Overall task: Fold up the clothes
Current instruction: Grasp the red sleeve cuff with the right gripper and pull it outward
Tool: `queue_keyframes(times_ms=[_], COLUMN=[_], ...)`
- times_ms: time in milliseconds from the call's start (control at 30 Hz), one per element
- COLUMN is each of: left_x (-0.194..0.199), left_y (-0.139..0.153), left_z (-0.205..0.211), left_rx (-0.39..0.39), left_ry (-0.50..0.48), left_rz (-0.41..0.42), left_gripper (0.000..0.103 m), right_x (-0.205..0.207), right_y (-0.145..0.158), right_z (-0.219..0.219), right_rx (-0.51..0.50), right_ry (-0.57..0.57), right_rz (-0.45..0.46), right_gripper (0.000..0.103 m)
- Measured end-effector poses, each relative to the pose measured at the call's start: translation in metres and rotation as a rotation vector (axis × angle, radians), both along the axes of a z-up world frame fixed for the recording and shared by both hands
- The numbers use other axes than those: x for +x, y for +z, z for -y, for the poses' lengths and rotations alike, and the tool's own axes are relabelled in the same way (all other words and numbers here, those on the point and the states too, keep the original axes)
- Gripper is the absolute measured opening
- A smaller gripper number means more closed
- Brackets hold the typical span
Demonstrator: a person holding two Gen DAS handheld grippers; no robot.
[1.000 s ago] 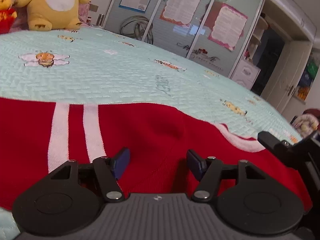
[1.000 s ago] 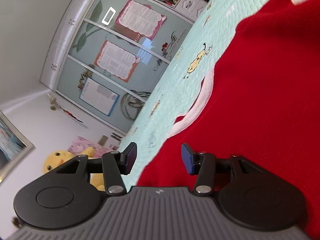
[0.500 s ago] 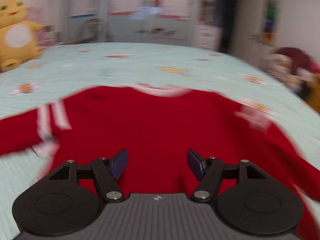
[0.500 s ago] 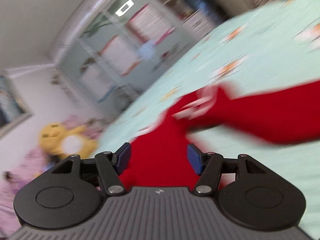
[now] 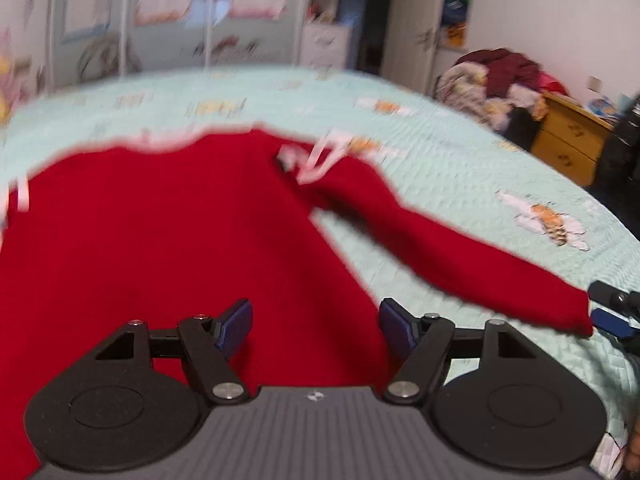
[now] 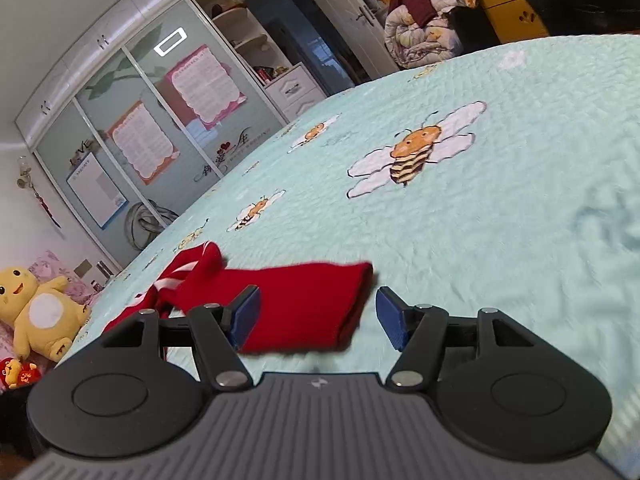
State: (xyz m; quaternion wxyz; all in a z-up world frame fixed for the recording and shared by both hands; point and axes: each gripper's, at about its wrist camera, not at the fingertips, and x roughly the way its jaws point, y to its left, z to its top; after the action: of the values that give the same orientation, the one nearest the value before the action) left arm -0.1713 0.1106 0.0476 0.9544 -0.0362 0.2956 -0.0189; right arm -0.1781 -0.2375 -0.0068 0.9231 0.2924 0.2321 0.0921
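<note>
Red sweater sleeve [image 6: 304, 304] lies between the open right gripper [image 6: 318, 316] fingers.

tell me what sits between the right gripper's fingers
The cuff end of the red sweater's sleeve lies between the open right gripper fingers, on the bedspread, seen in the right wrist view.

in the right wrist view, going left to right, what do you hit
Yellow plush toy → red sweater sleeve, its cuff between the open right gripper fingers → large bee print on the mint bedspread → yellow cabinet at far right.
</note>
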Motion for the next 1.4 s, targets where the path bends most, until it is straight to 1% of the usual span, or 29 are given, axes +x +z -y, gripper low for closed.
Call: queue_keyframes(times_ms=[100, 133, 167, 200, 233, 267, 300, 367, 433, 533, 600, 633, 667, 700, 733, 767, 833, 900, 967, 1033, 1133, 1200, 1267, 1300, 1333, 1367, 1400], left_x=[0.0, 0.0, 0.0, 0.0, 0.0, 0.0, 0.001, 0.002, 0.001, 0.002, 0.003, 0.003, 0.004, 0.004, 0.004, 0.004, 0.003, 0.003, 0.002, 0.002, 0.001, 0.0, -0.002, -0.002, -0.003, -0.003, -0.003], left_y=[-0.011, -0.015, -0.019, -0.023, -0.027, -0.029, -0.031, -0.033, -0.033, -0.033, -0.034, -0.034, -0.034, -0.034, -0.034, -0.034, -0.034, -0.034, -0.033, -0.031, -0.032, -0.033, -0.035, -0.035, -0.035, -0.035, -0.034], left_z=[-0.001, -0.002, -0.002, -0.002, -0.003, -0.002, 0.001, 0.006, 0.003, -0.005, -0.004, -0.003, -0.002, -0.002, -0.002, -0.003, -0.005, -0.009, -0.015, -0.021, -0.026, -0.03, -0.034, -0.035, -0.036, -0.035, -0.033], left_rx=[-0.024, -0.032, -0.04, -0.048, -0.056, -0.053, -0.032, 0.0, -0.017, -0.06, -0.06, -0.058, -0.052, -0.049, -0.051, -0.054, -0.062, -0.082, -0.122, -0.165, -0.2, -0.226, -0.262, -0.275, -0.28, -0.277, -0.27], left_ry=[0.005, 0.006, 0.008, 0.009, 0.011, 0.01, 0.003, -0.009, -0.013, -0.026, -0.029, -0.03, -0.032, -0.032, -0.033, -0.034, -0.038, -0.046, -0.049, -0.051, -0.065, -0.071, -0.072, -0.07, -0.069, -0.07, -0.07], left_rz=[-0.021, -0.028, -0.035, -0.041, -0.048, -0.052, -0.051, -0.049, -0.044, -0.039, -0.039, -0.04, -0.041, -0.041, -0.04, -0.041, -0.042, -0.043, -0.045, -0.048, -0.044, -0.034, -0.021, -0.017, -0.015, -0.015, -0.014], left_gripper=[0.077, 0.079, 0.082, 0.086, 0.093, 0.098, 0.1, 0.101, 0.101, 0.103, 0.103, 0.103, 0.103, 0.103, 0.103, 0.103, 0.103, 0.103, 0.103, 0.103, 0.103, 0.103, 0.103, 0.103, 0.103, 0.103, 0.103], right_x=[0.024, 0.025, 0.026, 0.026, 0.027, 0.027, 0.027, 0.03, 0.034, 0.051, 0.077, 0.094, 0.111, 0.127, 0.141, 0.154, 0.173, 0.183, 0.185, 0.183, 0.194, 0.207, 0.22, 0.229, 0.238, 0.244, 0.242], right_y=[-0.009, -0.01, -0.01, -0.009, -0.009, -0.01, -0.01, -0.005, 0.001, 0.029, 0.046, 0.051, 0.053, 0.053, 0.051, 0.046, 0.035, 0.03, 0.034, 0.046, 0.056, 0.054, 0.042, 0.029, 0.011, -0.002, -0.003], right_z=[-0.003, -0.004, -0.007, -0.006, -0.005, -0.003, 0.0, 0.007, 0.016, 0.048, 0.078, 0.088, 0.094, 0.095, 0.094, 0.093, 0.091, 0.091, 0.093, 0.097, 0.101, 0.098, 0.087, 0.081, 0.078, 0.079, 0.09], right_rx=[-0.002, 0.0, 0.006, 0.012, 0.02, 0.029, 0.037, 0.045, 0.051, 0.046, 0.074, 0.078, 0.058, 0.012, -0.041, -0.073, -0.092, -0.124, -0.12, -0.123, -0.179, -0.225, -0.319, -0.357, -0.363, -0.346, -0.267], right_ry=[0.02, 0.031, 0.048, 0.076, 0.1, 0.117, 0.128, 0.126, 0.117, 0.03, -0.028, -0.023, -0.026, -0.039, -0.039, -0.03, -0.02, -0.022, -0.032, -0.068, -0.122, -0.145, -0.151, -0.137, -0.112, -0.097, -0.105], right_rz=[-0.023, -0.022, -0.021, -0.018, -0.019, -0.032, -0.038, -0.021, 0.003, 0.093, 0.121, 0.107, 0.081, 0.057, 0.029, -0.004, -0.061, -0.077, -0.047, 0.018, 0.045, 0.045, 0.038, 0.012, -0.047, -0.085, -0.072], right_gripper=[0.065, 0.065, 0.065, 0.062, 0.041, 0.013, 0.006, 0.006, 0.005, 0.005, 0.005, 0.005, 0.005, 0.005, 0.005, 0.005, 0.005, 0.005, 0.005, 0.005, 0.005, 0.005, 0.005, 0.006, 0.009, 0.009, 0.011])
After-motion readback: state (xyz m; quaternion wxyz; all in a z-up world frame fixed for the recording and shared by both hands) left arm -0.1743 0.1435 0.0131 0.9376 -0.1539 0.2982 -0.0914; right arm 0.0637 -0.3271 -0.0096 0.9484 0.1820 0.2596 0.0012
